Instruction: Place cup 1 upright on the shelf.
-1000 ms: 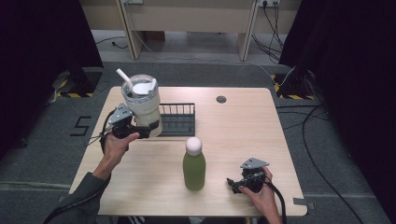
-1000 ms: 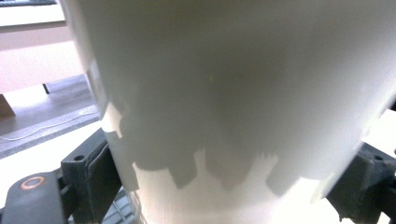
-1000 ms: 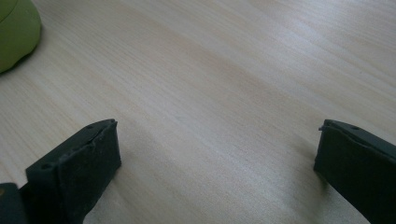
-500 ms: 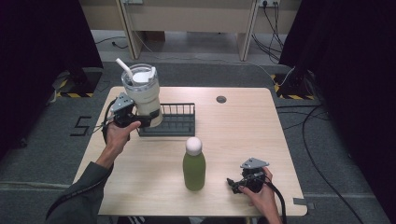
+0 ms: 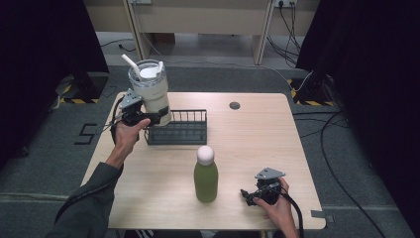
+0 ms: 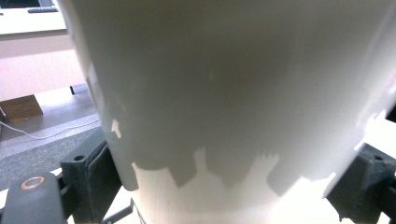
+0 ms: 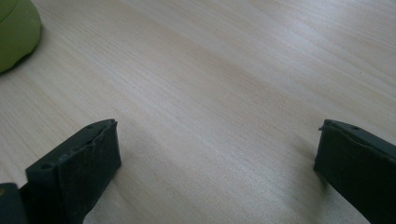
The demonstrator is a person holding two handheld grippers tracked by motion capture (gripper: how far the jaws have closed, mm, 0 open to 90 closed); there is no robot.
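High view: the left tool (image 5: 148, 118) is clamped on the white tumbler (image 5: 151, 94), held above the wire rack's (image 5: 185, 130) left end; lowering into it seems next. The right tool (image 5: 250, 194) rests apart.

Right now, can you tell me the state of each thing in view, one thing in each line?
Tumbler: upright, lidded with a straw, held above the rack's left end.
Left tongs: shut on the tumbler.
Right tongs: open, empty, low over the table.
Bottle: upright, capped, standing free.
Rack: empty, on the table.
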